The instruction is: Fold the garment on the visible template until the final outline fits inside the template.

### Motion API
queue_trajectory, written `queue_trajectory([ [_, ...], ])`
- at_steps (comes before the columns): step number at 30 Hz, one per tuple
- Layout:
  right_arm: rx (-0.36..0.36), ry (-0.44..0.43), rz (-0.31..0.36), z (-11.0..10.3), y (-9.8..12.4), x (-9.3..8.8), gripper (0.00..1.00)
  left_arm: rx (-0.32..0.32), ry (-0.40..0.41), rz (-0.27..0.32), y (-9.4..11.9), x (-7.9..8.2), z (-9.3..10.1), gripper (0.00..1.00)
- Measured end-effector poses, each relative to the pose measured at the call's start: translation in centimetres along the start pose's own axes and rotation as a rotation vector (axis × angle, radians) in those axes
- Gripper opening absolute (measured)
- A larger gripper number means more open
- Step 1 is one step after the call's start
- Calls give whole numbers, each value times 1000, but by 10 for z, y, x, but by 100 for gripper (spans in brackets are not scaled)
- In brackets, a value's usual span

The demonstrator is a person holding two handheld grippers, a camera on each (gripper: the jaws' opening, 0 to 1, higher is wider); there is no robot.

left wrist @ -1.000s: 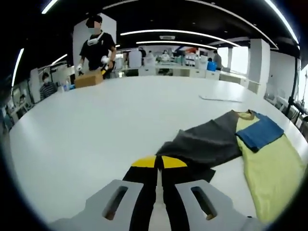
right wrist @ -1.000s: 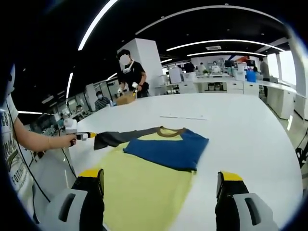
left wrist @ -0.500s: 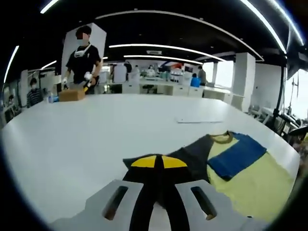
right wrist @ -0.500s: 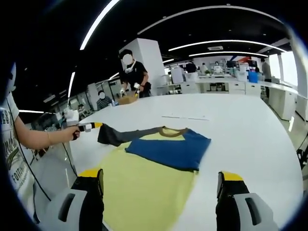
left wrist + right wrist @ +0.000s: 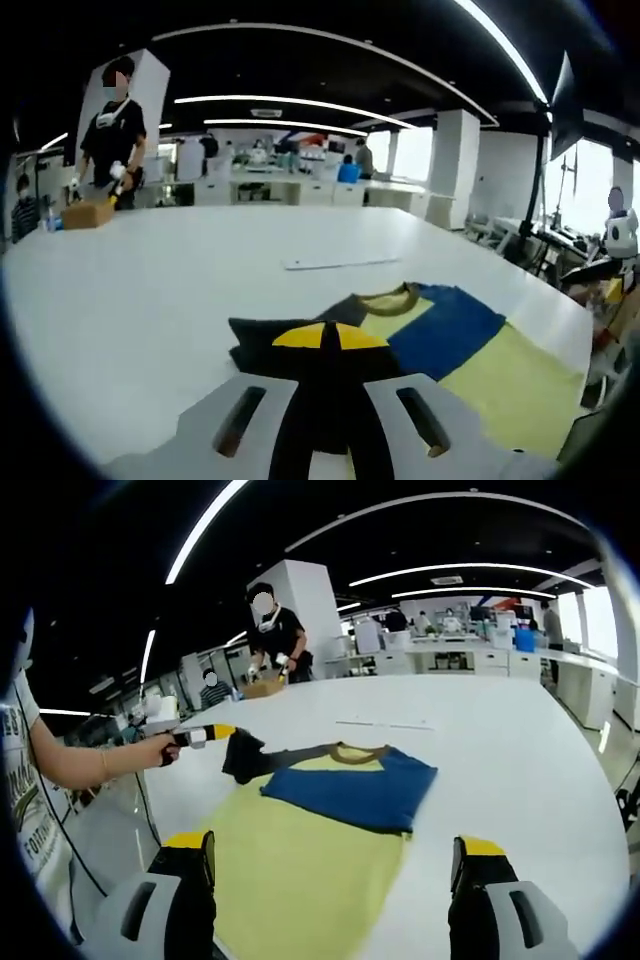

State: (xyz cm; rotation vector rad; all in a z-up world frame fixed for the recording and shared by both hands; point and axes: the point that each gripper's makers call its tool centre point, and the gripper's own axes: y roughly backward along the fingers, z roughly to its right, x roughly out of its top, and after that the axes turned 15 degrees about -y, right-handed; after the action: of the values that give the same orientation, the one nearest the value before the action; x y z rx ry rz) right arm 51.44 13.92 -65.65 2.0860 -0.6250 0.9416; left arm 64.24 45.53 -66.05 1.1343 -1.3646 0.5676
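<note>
So the big white table (image 5: 520,750) has the yellow T-shirt (image 5: 300,870) lying flat near the right gripper (image 5: 335,865), with its blue sleeve (image 5: 350,790) already folded over the chest. Left gripper (image 5: 331,336) has its yellow tips pinched together on the dark grey sleeve (image 5: 262,335), lifted toward the collar. Right gripper's jaws sit wide apart, gripping nothing. Far off, a person (image 5: 275,635) works at a cardboard box (image 5: 262,687).

Looks like a big open-plan lab or office floor to us

We see a huge white table (image 5: 180,270), long ceiling light strips (image 5: 470,570) across the top, white desks (image 5: 300,190) far back, and a masked person (image 5: 272,630) working at upper left.
</note>
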Motion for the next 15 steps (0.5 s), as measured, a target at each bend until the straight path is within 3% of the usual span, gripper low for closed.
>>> queue_trajectory([
  [7,-1,-2,-2,1,1,-1,98,-110,-71,-45,-19,-16,43,0],
  [11,4,-2,2,0,1,-1,98,-156,-88,-104,-25,-38,61,0],
  [15,13,-7,9,-1,3,1,99,-202,-38,-117,-28,-53,74,0],
])
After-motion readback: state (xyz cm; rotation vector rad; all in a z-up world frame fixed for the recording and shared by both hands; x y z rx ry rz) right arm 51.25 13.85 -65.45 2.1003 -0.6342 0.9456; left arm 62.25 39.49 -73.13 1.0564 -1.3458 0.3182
